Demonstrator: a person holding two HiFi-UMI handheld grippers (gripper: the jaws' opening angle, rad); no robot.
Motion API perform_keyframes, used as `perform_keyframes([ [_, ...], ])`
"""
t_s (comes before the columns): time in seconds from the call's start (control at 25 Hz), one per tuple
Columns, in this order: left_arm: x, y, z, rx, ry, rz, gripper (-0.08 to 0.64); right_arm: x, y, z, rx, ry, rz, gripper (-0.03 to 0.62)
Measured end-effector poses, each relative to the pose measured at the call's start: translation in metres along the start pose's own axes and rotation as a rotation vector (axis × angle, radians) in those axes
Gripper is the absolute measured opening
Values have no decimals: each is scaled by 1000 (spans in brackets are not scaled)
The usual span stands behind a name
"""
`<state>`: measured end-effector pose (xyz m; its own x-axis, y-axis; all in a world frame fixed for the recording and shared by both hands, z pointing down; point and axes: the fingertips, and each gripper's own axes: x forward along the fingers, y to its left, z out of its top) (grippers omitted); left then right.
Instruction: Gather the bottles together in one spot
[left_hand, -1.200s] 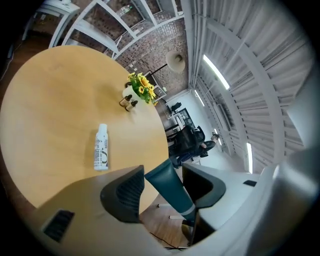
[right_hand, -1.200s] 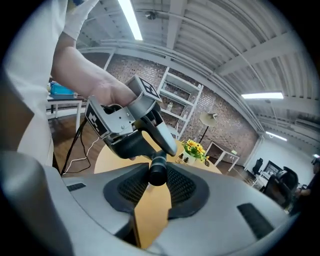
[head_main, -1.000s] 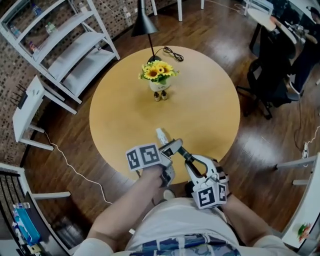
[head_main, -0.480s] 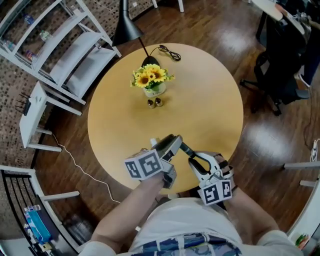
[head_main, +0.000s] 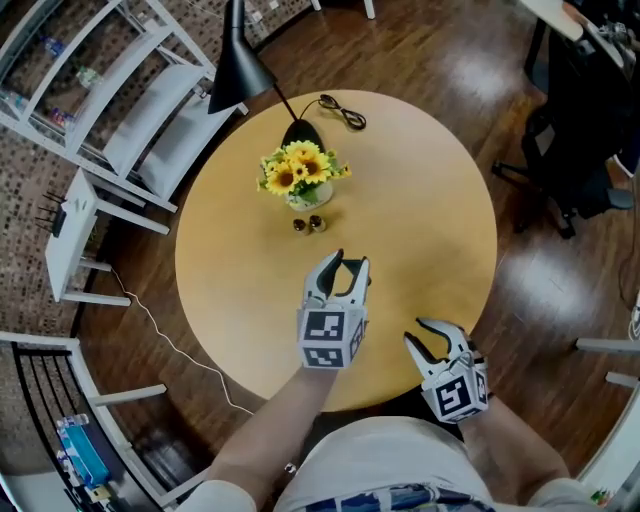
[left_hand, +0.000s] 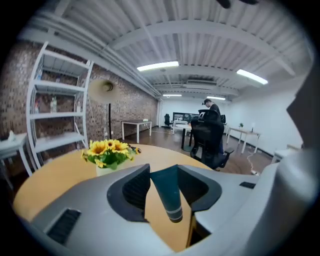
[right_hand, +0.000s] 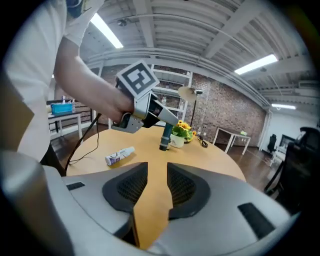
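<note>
A dark teal tube (left_hand: 169, 197) with a grey cap sits between the jaws of my left gripper (head_main: 343, 268), which have just been closing and now press on it. It hangs cap-down over the middle of the round wooden table (head_main: 425, 200). In the right gripper view the tube (right_hand: 165, 136) stands upright under the left gripper (right_hand: 161, 116). A white bottle (right_hand: 120, 156) lies on its side to its left; the head view hides it. My right gripper (head_main: 428, 336) is at the table's near edge; its jaws have just been opening slightly, and nothing is between them.
A vase of sunflowers (head_main: 300, 178) stands toward the table's far side with two small golden objects (head_main: 308, 224) in front of it. A black floor lamp (head_main: 240, 70) and a cable (head_main: 342, 110) are at the far edge. White shelving (head_main: 110, 90) stands left, an office chair (head_main: 575, 150) right.
The two grippers were tip to tip at the near edge. Now the left has rolled and moved out over the table with the teal tube. The right has drawn back and down.
</note>
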<state>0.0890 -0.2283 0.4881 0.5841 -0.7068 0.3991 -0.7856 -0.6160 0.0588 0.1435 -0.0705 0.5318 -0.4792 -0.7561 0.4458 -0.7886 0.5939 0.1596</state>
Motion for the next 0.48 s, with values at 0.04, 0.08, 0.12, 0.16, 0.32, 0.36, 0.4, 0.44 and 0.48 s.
perform_keyframes([
  [0.04,12,6,1,47,-16,25,173,-2,-6,-6,37,8,-3,143],
  [0.08,25,13,1,79,-29,48,173,-5,-12,-11,70,19,-8,143],
  [0.12,37,22,0,98,-38,71,173,-8,-17,-16,99,29,-12,143],
  [0.16,48,32,-1,109,-46,95,173,-11,-22,-20,124,38,-17,143],
  [0.32,85,74,-2,106,-79,181,173,-15,-34,-36,201,90,-23,152],
  [0.36,92,82,-3,103,-85,198,173,-15,-35,-40,221,101,-16,174],
  [0.4,98,89,-4,102,-87,214,173,-16,-35,-42,239,110,-10,177],
  [0.44,104,95,-6,104,-88,229,173,-16,-35,-45,253,117,-4,187],
  [0.48,108,99,-8,108,-86,244,173,-17,-35,-46,262,124,-1,195],
])
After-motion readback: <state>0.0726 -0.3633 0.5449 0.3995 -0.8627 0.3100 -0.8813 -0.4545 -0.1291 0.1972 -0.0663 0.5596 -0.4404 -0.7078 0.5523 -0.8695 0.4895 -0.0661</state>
